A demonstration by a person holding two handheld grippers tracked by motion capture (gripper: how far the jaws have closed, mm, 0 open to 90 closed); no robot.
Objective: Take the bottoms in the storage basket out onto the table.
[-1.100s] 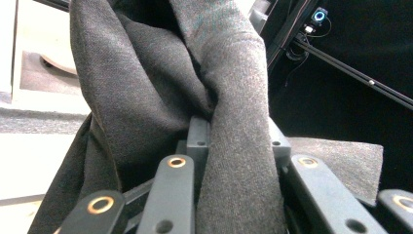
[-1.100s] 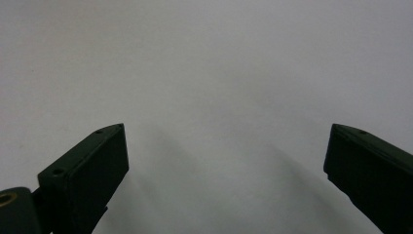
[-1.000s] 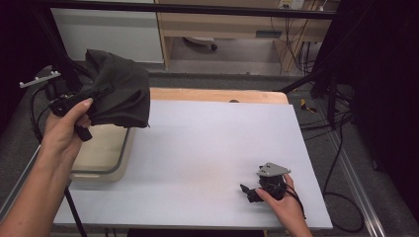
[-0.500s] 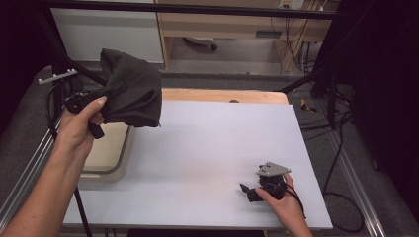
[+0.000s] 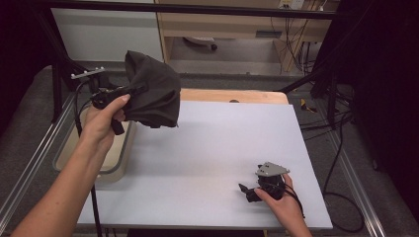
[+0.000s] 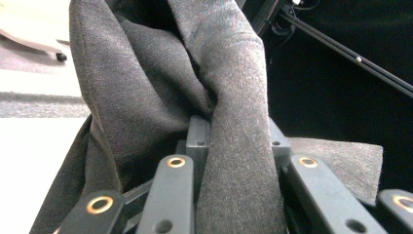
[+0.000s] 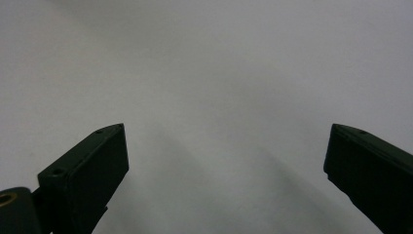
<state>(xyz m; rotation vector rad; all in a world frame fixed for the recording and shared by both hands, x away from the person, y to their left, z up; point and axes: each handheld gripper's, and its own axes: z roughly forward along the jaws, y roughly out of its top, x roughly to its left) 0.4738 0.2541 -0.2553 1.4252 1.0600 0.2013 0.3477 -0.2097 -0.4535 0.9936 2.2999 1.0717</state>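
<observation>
Dark grey woven cloth hangs bunched, pinched tight by left hand-held gripper; right hand-held gripper rests wide open, empty. Thin bite could slip, dropping it beside beige tray.

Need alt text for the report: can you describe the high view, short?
A person's left hand holds the left gripper, shut on a bunched dark grey cloth, raised above the left edge of a white table, over a beige tray. The right gripper rests on the table near its front right corner, jaws open and nothing between them.
</observation>
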